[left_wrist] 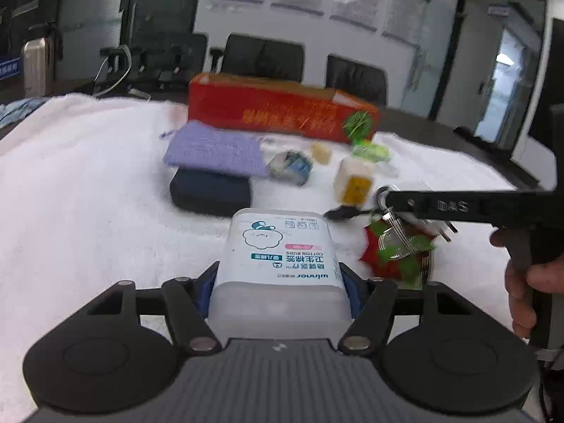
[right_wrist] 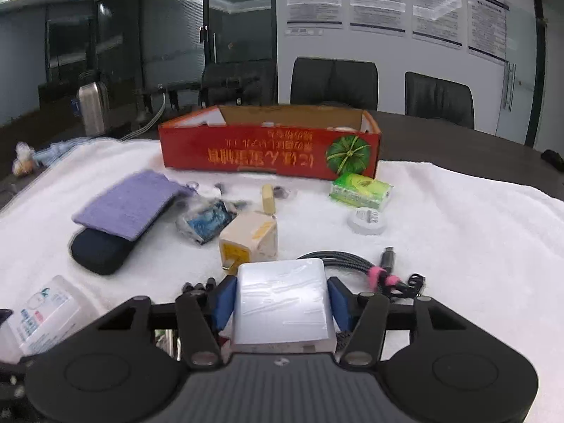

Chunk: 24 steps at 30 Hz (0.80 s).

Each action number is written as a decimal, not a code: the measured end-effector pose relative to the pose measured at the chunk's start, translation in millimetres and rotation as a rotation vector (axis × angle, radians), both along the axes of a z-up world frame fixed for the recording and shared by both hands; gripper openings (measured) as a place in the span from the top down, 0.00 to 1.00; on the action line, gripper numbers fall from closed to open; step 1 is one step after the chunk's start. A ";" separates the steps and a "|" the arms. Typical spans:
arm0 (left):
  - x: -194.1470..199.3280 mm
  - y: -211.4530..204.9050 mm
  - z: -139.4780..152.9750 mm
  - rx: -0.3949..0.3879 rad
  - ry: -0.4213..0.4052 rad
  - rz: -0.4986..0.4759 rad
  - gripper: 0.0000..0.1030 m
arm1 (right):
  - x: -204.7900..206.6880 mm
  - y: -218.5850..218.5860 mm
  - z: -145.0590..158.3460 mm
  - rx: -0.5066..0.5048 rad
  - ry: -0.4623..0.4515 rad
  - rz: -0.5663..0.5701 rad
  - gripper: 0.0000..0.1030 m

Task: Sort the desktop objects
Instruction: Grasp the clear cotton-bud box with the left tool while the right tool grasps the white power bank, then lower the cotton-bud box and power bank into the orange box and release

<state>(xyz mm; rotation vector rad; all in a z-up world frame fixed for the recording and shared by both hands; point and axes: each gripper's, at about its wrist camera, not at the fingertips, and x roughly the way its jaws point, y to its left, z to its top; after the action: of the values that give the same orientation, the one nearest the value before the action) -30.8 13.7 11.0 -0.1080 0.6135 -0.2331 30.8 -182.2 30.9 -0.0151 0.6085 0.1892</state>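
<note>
My left gripper is shut on a translucent cotton buds box, its blue pads pressing both sides just above the white towel. In the right wrist view a white charger block lies between the blue pads of my right gripper. The pads stand close on either side of it and do not visibly clamp it. One right gripper finger reaches in from the right above keys on a red and green ornament. The red cardboard box stands open at the back.
On the towel lie a purple pouch over a dark case, a blue packet, a cream plug adapter, a green tissue pack, a white round disc and a bundled cable. A person's hand holds the right gripper.
</note>
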 end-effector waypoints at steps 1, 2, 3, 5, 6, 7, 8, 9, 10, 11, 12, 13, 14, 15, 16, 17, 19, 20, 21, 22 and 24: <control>-4.6 -0.6 3.1 -0.001 -0.002 -0.008 0.34 | -10.2 -7.3 5.2 0.007 -0.016 0.000 0.47; -10.1 -1.0 4.8 0.000 0.000 -0.015 0.34 | -24.2 -17.0 11.6 0.006 -0.036 0.000 0.47; -16.4 -0.7 4.4 -0.004 0.010 -0.027 0.34 | -37.3 -26.8 16.4 0.014 -0.045 0.001 0.47; -25.0 -2.5 -0.2 -0.012 0.051 -0.040 0.34 | -60.3 -47.0 21.3 0.052 -0.022 0.012 0.47; -28.8 -4.2 -2.7 -0.010 0.064 -0.042 0.34 | -70.3 -54.0 20.2 0.066 0.001 0.017 0.47; -33.6 -7.4 -4.9 0.005 0.064 -0.043 0.34 | -79.6 -56.7 16.7 0.070 0.026 0.024 0.47; -38.0 -11.1 -5.6 0.025 0.049 -0.040 0.34 | -89.4 -55.7 10.8 0.064 0.050 0.035 0.47; -40.4 -13.9 -5.3 0.039 0.043 -0.032 0.34 | -97.0 -52.9 5.9 0.054 0.060 0.046 0.47; -40.6 -14.9 -4.7 0.040 0.044 -0.034 0.33 | -102.7 -49.7 1.0 0.049 0.066 0.051 0.47; -39.8 -15.7 -4.0 0.042 0.047 -0.046 0.32 | -106.8 -45.9 -3.4 0.047 0.072 0.051 0.47; -38.7 -16.6 -3.2 0.048 0.048 -0.054 0.31 | -109.6 -42.3 -7.9 0.051 0.078 0.048 0.47; -37.1 -16.3 -2.9 0.054 0.051 -0.059 0.31 | -111.8 -40.2 -11.2 0.057 0.077 0.043 0.47; -35.3 -16.2 -2.3 0.057 0.059 -0.063 0.31 | -114.9 -39.9 -13.5 0.063 0.061 0.032 0.47; -33.9 -15.3 -2.5 0.054 0.067 -0.068 0.31 | -118.4 -40.5 -14.6 0.064 0.049 0.024 0.46; -33.1 -14.7 -2.9 0.049 0.071 -0.070 0.31 | -122.3 -41.5 -15.6 0.069 0.045 0.020 0.46; -31.7 -14.6 -4.1 0.045 0.075 -0.070 0.33 | -125.4 -42.0 -15.8 0.079 0.041 0.019 0.46; -31.2 -14.8 -5.7 0.033 0.064 -0.061 0.34 | -128.9 -41.6 -19.2 0.065 0.040 0.021 0.47; -32.3 -13.5 -4.3 0.008 0.049 -0.056 0.35 | -129.3 -41.2 -19.6 0.056 0.032 0.024 0.47; -34.5 -12.6 -0.6 -0.017 0.031 -0.056 0.35 | -128.5 -41.1 -18.3 0.048 0.033 0.024 0.47; -35.5 -12.3 5.4 -0.033 0.011 -0.066 0.35 | -126.9 -40.2 -15.8 0.040 0.037 0.024 0.47; -35.3 -11.5 22.6 -0.038 -0.050 -0.074 0.35 | -120.7 -46.2 -5.4 0.060 0.022 0.035 0.47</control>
<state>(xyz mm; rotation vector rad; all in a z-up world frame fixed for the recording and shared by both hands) -66.1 2.2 33.6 -0.1165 0.5641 -0.3179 -90.0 -228.4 25.6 0.0347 0.6247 0.2423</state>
